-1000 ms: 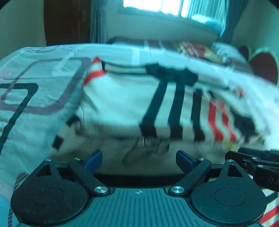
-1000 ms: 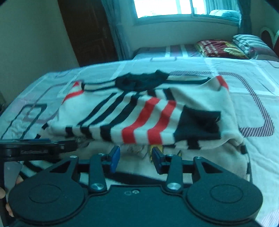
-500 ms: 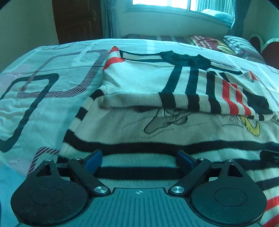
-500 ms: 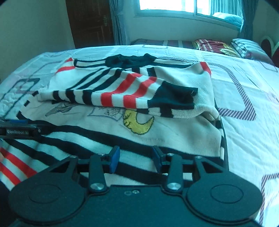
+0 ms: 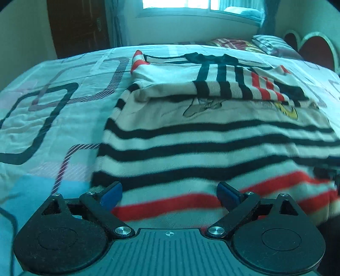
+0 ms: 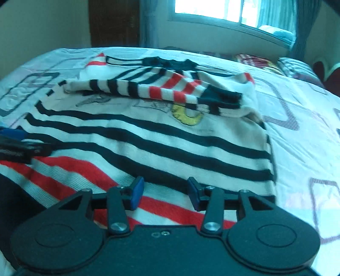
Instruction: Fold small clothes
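Observation:
A small cream sweater (image 5: 212, 135) with black and red stripes lies flat on the bed; it also shows in the right wrist view (image 6: 161, 135). Its sleeves (image 5: 223, 87) are folded across the chest (image 6: 170, 91), partly covering a cartoon print. My left gripper (image 5: 169, 196) is open and empty, just above the sweater's bottom left hem. My right gripper (image 6: 165, 195) is open and empty over the bottom right hem. The left gripper's tip shows at the left edge of the right wrist view (image 6: 19, 146).
The bed has a pale sheet with dark line patterns (image 5: 48, 110). Pillows (image 5: 272, 44) lie at the far end under a window (image 6: 229, 10). A dark door (image 5: 78, 25) stands at the back left. A red headboard (image 5: 312, 51) is at the right.
Both grippers have pulled back toward the sweater's bottom hem after laying the sleeves across the chest. More of the lower striped body is now in view.

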